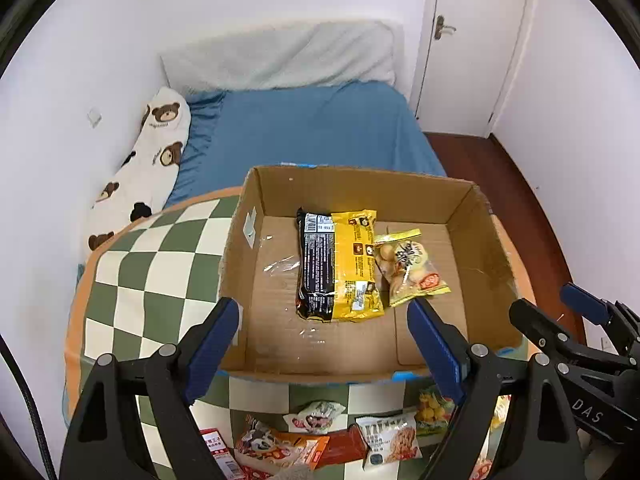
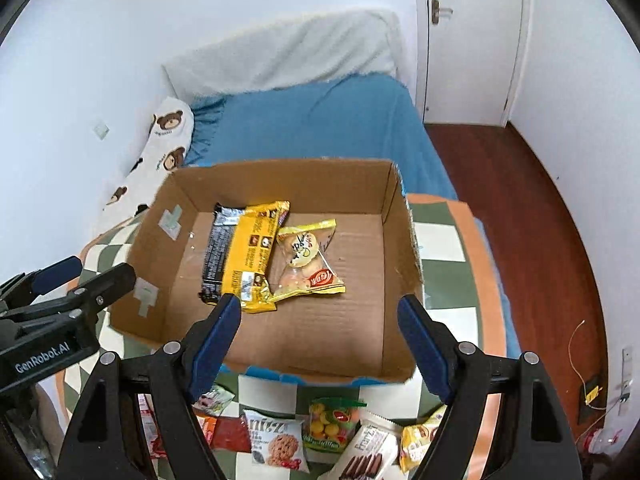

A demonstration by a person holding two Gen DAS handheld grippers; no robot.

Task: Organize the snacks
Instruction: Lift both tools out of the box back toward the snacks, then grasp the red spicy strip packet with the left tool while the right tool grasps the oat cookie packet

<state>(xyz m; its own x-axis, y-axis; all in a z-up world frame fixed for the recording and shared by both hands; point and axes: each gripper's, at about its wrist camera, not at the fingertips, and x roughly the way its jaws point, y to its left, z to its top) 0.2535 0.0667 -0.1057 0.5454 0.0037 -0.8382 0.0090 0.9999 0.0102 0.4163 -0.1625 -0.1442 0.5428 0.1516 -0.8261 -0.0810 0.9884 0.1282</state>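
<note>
An open cardboard box (image 1: 360,192) (image 2: 288,184) sits on a green-and-white checkered blanket (image 1: 160,264). Inside it lie a black-and-yellow packet (image 1: 344,264) (image 2: 244,256) and, beside it, a clear bag of round biscuits (image 1: 408,268) (image 2: 308,260). Several loose snack packets lie on the blanket in front of the box, among them a white cookie packet (image 1: 388,440) (image 2: 276,444) and a fruit-candy bag (image 2: 328,424). My left gripper (image 1: 324,344) (image 2: 102,268) hovers open above the box's near edge, holding nothing. To its right, my right gripper (image 2: 320,340) (image 1: 548,300) is likewise open and holds nothing.
The blanket lies on a bed with a blue sheet (image 1: 312,128). A bear-print pillow (image 1: 156,148) lies along the left wall and a white pillow (image 1: 280,56) at the head. Red-brown floor (image 2: 520,220) and a white door (image 2: 472,40) are to the right.
</note>
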